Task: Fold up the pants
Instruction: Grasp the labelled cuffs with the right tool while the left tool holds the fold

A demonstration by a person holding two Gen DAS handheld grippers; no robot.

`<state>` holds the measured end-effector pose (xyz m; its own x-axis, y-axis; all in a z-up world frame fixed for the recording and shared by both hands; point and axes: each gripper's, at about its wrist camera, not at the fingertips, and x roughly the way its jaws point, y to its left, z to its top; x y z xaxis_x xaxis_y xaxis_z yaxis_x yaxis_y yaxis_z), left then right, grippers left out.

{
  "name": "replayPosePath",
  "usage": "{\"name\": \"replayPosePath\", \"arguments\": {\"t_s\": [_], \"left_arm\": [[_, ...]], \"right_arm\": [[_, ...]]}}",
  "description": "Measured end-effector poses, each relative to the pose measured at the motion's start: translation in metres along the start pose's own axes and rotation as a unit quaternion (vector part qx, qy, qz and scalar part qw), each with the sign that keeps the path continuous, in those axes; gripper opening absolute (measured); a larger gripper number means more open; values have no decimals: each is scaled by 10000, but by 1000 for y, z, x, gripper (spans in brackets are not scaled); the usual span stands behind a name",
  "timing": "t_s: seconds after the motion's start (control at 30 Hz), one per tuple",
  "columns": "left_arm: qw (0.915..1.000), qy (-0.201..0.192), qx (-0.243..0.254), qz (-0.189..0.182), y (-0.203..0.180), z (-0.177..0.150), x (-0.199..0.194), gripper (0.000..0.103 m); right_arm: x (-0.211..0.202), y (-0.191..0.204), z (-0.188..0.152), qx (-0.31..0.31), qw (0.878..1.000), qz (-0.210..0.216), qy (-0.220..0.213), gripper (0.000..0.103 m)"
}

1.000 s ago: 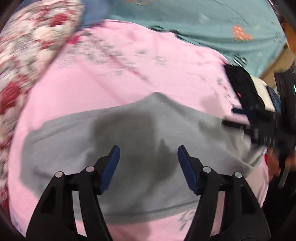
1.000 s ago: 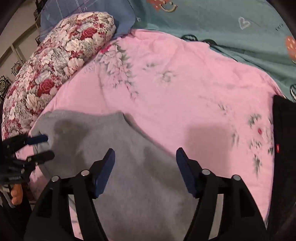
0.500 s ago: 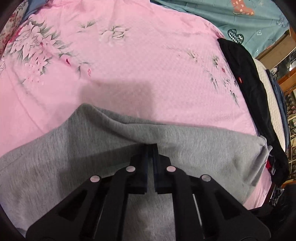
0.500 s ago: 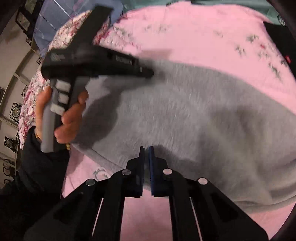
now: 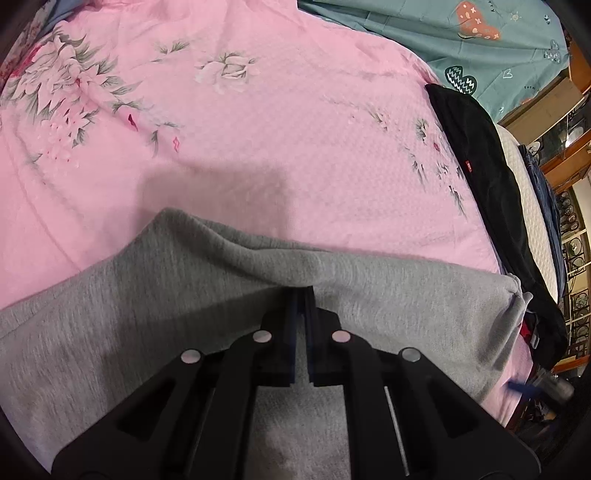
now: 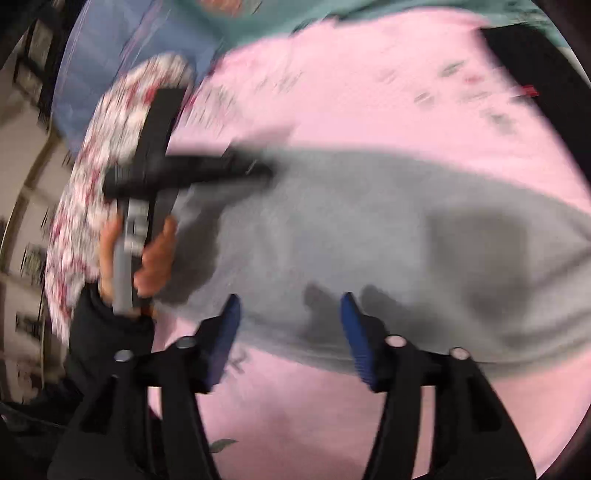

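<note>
The floral pillow [image 6: 110, 155] lies at the left edge of the bed, beside the pink bedspread [image 5: 258, 122]. The grey pants [image 5: 147, 306] lie spread across the near part of the bedspread, close to its front edge. The left gripper [image 5: 300, 295] has its fingers pressed together on a raised fold of the pants, the cloth bunching up around the tips. In the right wrist view, which is blurred, the left hand [image 6: 140, 258] holds that gripper's handle at the left end of the pants. The right gripper [image 6: 291, 314] hangs with its blue pads spread wide above the near edge of the pants, holding nothing. At the right edge of the bed a black garment [image 5: 491, 184] lies along the bedspread, and a teal sheet [image 5: 443, 33] with printed shapes covers the far right corner.
</note>
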<state>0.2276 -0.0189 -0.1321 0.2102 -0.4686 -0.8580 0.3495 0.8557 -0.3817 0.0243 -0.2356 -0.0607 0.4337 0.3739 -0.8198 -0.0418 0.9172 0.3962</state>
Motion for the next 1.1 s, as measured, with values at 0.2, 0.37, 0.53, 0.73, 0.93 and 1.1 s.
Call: {"name": "replayPosePath", "arguments": {"t_s": [0.2, 0.37, 0.53, 0.73, 0.93, 1.1], "left_arm": [[9995, -91, 189, 218, -6, -4, -2, 7], [9986, -161, 230, 449, -13, -16, -10, 7], [9973, -458, 258, 507, -17, -63, -59, 32], [9854, -937, -654, 1265, 46, -119, -111, 34], [9819, -977, -1347, 903, 104, -140, -122, 34], [9809, -972, -1039, 1323, 89, -139, -112, 34]], "right_arm": [[-98, -106, -25, 1629, 9771, -1101, -810, 76], [-129, -182, -66, 3017, 9409, -1122, -1055, 76], [-111, -211, -87, 3670, 9249, -415, -905, 76], [-106, -225, -79, 3772, 9213, -150, -938, 76], [-83, -242, -56, 3986, 9131, 32, -859, 76], [-68, -249, -45, 4268, 8995, 208, -916, 77]]}}
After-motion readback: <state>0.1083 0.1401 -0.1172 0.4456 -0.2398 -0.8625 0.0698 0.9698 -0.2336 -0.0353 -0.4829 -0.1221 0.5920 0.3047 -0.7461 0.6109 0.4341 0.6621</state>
